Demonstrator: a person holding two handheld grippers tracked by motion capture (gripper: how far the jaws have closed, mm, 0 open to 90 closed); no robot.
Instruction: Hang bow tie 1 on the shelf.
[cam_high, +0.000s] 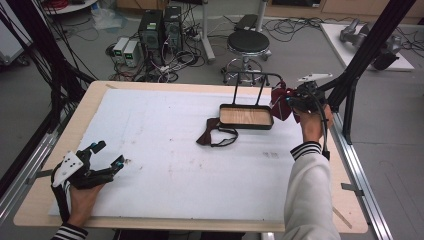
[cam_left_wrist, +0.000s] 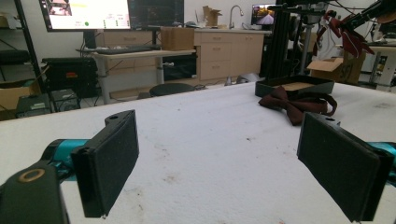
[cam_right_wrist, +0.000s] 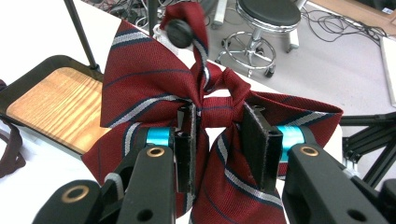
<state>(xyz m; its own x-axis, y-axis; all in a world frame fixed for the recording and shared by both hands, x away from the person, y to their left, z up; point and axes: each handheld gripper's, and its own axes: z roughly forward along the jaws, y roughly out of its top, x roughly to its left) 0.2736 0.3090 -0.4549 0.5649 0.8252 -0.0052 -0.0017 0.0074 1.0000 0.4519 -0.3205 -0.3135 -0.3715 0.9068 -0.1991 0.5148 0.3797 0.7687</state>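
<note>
White table (cam_high: 165, 165); right tongs (cam_right_wrist: 217, 140) apparently clamped on striped bow tie (cam_right_wrist: 154, 88); left tongs (cam_left_wrist: 224, 163) apart.

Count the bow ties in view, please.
2. A striped red bow tie is clamped at its knot in the right gripper beside the tray; a plain dark one lies on the table left of that tray.

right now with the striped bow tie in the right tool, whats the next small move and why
Probably carry the striped bow tie a little left and lower, over the wood-floored tray. The right tool pinches its knot, held up beside the tray's right end near the table edge. The tray's floor looks bare, and the plain bow tie lies just outside it.
</note>
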